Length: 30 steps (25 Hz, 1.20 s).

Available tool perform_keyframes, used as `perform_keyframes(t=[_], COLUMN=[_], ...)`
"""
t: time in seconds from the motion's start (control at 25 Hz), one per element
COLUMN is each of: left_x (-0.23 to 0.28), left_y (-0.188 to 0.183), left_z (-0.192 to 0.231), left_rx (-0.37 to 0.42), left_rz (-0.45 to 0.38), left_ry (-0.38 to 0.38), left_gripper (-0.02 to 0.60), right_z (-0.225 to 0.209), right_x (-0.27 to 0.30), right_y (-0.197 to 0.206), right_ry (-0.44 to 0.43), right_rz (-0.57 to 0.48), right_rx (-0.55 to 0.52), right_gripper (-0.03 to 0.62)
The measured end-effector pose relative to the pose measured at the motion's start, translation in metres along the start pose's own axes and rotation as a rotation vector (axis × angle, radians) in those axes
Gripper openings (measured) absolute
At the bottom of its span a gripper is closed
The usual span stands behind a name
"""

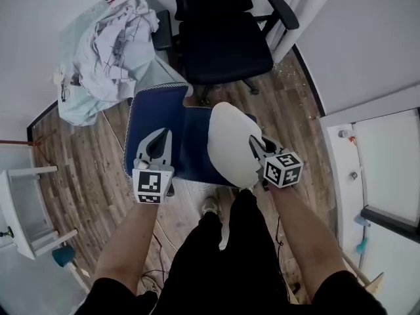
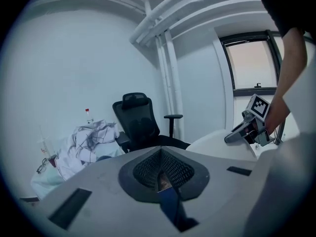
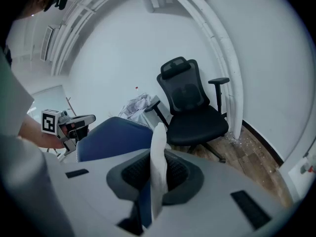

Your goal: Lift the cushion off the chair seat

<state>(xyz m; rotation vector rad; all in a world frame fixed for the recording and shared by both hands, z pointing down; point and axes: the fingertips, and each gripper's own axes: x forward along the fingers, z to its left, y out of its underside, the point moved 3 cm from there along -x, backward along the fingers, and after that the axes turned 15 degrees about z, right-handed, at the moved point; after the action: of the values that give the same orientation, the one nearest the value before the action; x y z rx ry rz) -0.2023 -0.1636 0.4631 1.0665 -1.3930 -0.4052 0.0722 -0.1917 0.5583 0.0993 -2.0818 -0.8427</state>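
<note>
– Fingers [image 2: 98, 181] on the left gripper [image 1: 159, 138], are they wide apart?
– No, almost closed. They pinch the blue edge of the cushion [image 1: 187, 143]. The right gripper [image 1: 257, 144] is nearly closed too. Its fingers [image 3: 207, 201] squeeze a thin fold, white on one side and blue on the other.
– Where is the cushion?
– Up in the air between both grippers, off the seat of the black chair [image 1: 226, 44], over the wooden floor [image 1: 85, 156].
– What does it look like?
– Flat, soft and bendy. One side is dark blue cloth and the other is smooth and white. The right part is folded over, so the white shows. The fingers are grey plastic with dark, bumpy mesh pads [image 3: 180, 174].
</note>
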Motion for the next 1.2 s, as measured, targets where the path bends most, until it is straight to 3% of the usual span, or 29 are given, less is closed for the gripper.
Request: perform_keyframes(t=[0.2,0.92,1.2], left_x=[-0.018,-0.071,-0.08], left_y=[-0.019,-0.084,-0.115], left_z=[0.009,0.029,0.036], left_rx=[-0.07,-0.121,-0.102], left_rz=[-0.028,-0.128,-0.167], left_ry=[-0.039,-0.095,-0.103], left_gripper=[0.005,0.005,0.005], right_z=[0.006,0.034,0.05], right_x=[-0.023,-0.108,-0.127], right_y=[-0.019,-0.123,-0.157], right_ry=[-0.005,-0.005,0.022], right_rz=[-0.011,-0.111,-0.131], right_rx=[-0.023,-0.165,-0.258], right_gripper=[0.048,0.048,0.047])
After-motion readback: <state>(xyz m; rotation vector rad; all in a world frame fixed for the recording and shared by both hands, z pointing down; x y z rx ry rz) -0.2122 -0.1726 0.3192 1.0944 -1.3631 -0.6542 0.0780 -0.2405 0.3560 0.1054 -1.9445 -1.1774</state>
